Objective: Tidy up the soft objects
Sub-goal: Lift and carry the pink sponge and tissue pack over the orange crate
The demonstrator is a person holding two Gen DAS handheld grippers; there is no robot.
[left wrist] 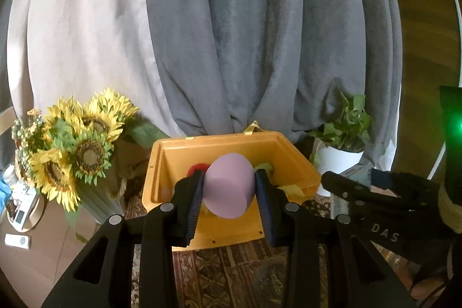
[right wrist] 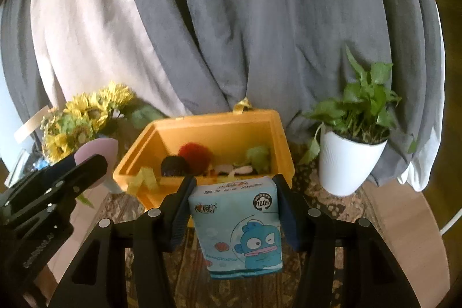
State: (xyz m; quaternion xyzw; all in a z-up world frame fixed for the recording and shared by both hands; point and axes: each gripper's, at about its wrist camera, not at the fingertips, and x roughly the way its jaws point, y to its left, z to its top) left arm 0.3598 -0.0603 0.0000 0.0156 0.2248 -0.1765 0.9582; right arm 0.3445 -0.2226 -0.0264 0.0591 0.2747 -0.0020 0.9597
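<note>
My left gripper (left wrist: 229, 186) is shut on a pink egg-shaped sponge (left wrist: 229, 185), held over the near edge of the open yellow bin (left wrist: 231, 143). My right gripper (right wrist: 232, 202) is shut on a light blue tissue pack (right wrist: 238, 230) with a cartoon fish, just in front of the yellow bin (right wrist: 144, 152). The bin holds a red fuzzy ball (right wrist: 196, 153), a dark round object (right wrist: 174, 165), a green plush (right wrist: 258, 158) and small items. The left gripper with the sponge (right wrist: 96, 149) shows at the left of the right wrist view.
A sunflower bouquet (left wrist: 78, 146) in a vase stands left of the bin. A potted green plant (right wrist: 350, 146) in a white pot stands to its right. Grey and white curtains (left wrist: 245, 33) hang behind. A patterned cloth (left wrist: 225, 273) covers the round wooden table.
</note>
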